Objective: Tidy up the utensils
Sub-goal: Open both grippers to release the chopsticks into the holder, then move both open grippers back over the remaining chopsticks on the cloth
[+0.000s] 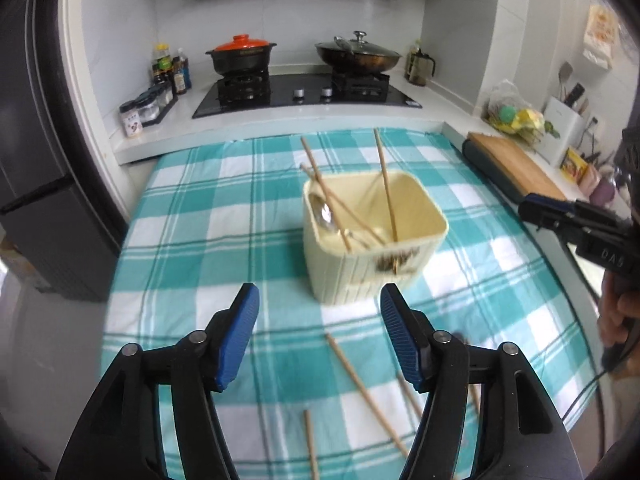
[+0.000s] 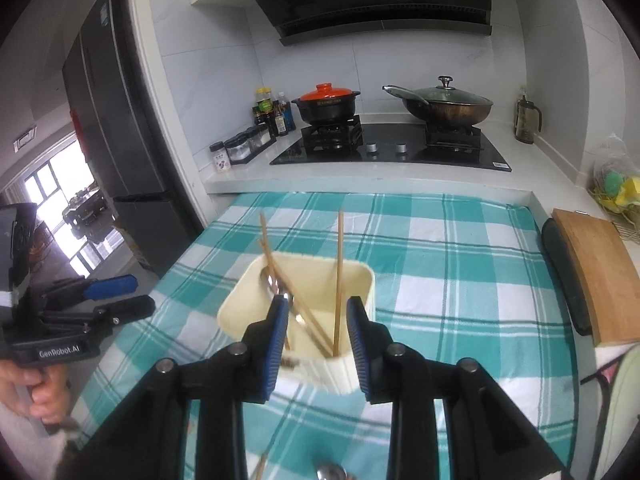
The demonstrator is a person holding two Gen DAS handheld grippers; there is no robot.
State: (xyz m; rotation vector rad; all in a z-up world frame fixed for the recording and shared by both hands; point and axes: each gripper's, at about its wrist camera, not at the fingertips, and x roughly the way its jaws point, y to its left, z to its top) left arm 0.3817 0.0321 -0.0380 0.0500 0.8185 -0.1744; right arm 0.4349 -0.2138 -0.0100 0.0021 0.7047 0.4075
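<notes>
A: Where is the cream holder (image 1: 374,236) placed, and what has been put in it?

B: It is seen at the centre of the left wrist view, on the checked cloth of the table (image 1: 192,216). Several chopsticks (image 1: 386,184) and a spoon (image 1: 325,214) are already stood inside, so part of the sorting may be judged done.

A: What is left?

B: Loose chopsticks (image 1: 362,388) are still laid on the cloth in the lower middle of that view, just beyond the left tongs (image 1: 320,334). In the right wrist view another spoon (image 2: 331,473) is cut off at the bottom edge.

A: And the tongs?

B: The left tongs are spread wide with nothing between them. The right tongs (image 2: 318,346) are parted more narrowly, also empty, framing the holder's near rim.

A: Anything unclear?

B: How many loose chopsticks remain cannot be told; some are covered by the left tongs' arm. The holder's bottom is hidden, and its front label is blurred.
</notes>
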